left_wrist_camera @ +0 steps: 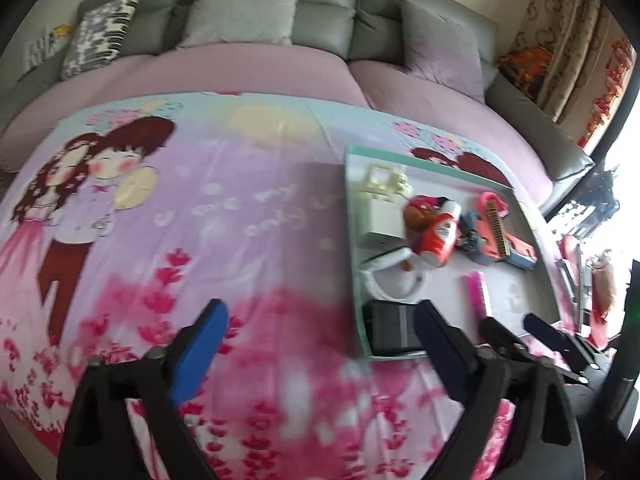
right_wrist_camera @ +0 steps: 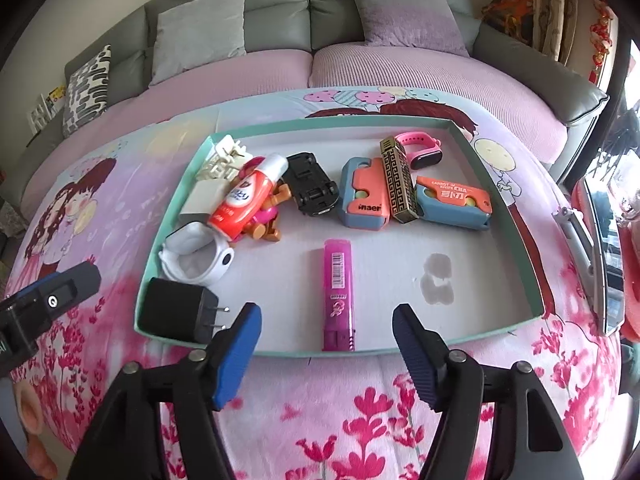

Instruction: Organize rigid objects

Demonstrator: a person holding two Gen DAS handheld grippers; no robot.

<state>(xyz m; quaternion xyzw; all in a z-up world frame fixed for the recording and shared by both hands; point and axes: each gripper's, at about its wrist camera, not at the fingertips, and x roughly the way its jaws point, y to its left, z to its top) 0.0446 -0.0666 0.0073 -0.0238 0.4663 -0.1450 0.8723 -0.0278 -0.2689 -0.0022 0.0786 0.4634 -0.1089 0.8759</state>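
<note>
Glossy plastic lighter (right_wrist_camera: 339,296); matt black charger (right_wrist_camera: 176,316); soft printed cloth blanket (right_wrist_camera: 360,412); card tray (right_wrist_camera: 496,184).

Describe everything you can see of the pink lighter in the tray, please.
The pink lighter is a slim, glossy magenta plastic stick with a white barcode label near its far end and pale printing lower down. It lies flat on the pale floor of the tray, lengthwise, its near end close to the tray's front wall. Nothing touches it: the black charger lies to its left, a dark stain to its right. The right claw is open just in front of it, not holding it.
</note>
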